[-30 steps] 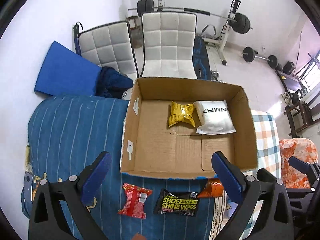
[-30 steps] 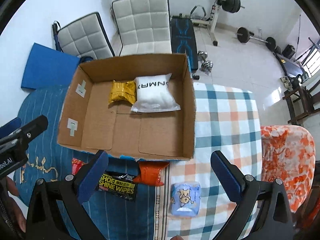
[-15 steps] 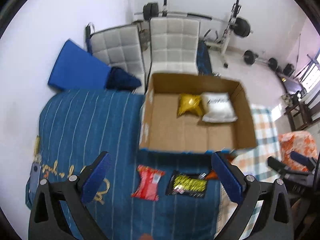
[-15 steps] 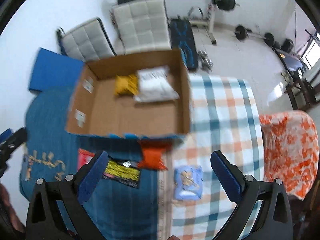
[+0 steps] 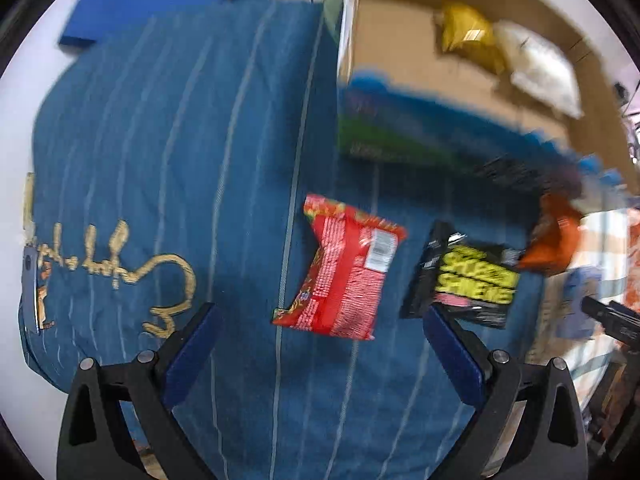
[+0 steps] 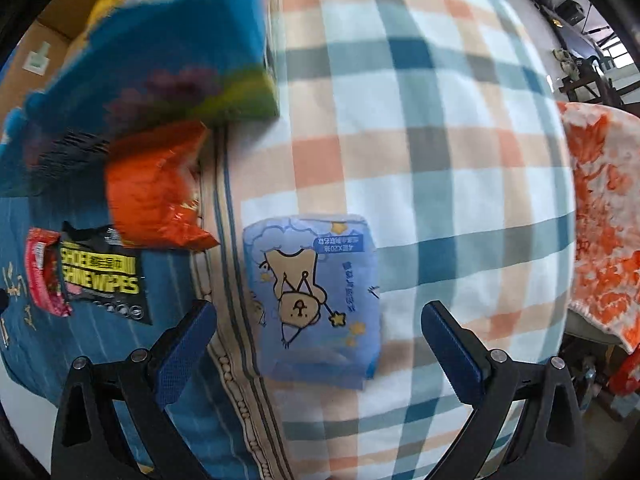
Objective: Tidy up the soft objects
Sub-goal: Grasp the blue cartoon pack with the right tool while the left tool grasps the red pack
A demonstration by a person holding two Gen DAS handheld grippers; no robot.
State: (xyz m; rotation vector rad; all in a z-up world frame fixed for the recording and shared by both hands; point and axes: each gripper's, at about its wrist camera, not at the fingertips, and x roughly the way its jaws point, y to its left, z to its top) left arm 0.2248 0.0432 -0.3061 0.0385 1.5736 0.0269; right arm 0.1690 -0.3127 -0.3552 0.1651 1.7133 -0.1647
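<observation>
My left gripper [image 5: 320,344] is open and empty, just above a red snack packet [image 5: 344,276] on the blue striped cloth. Right of it lie a black shoe-wipes pack [image 5: 468,276] and an orange bag [image 5: 554,240]. My right gripper [image 6: 318,340] is open and empty, with a light blue tissue pack with a bear print [image 6: 316,296] between its fingers on the plaid cloth. The orange bag [image 6: 154,188], the wipes pack [image 6: 104,276] and the red packet [image 6: 40,272] lie to its left. The cardboard box [image 5: 400,52] holds a yellow packet [image 5: 468,36] and a white pouch [image 5: 540,68].
The box's blue and green printed front wall [image 6: 160,60] stands just behind the loose packs. An orange patterned cloth [image 6: 604,216] lies at the right edge of the bed. A blue mat [image 5: 140,4] lies beyond the bed at far left.
Both grippers have dropped low and close to the bed. The left one now hangs over the red packet, the right one over the blue tissue pack. Both stay open.
</observation>
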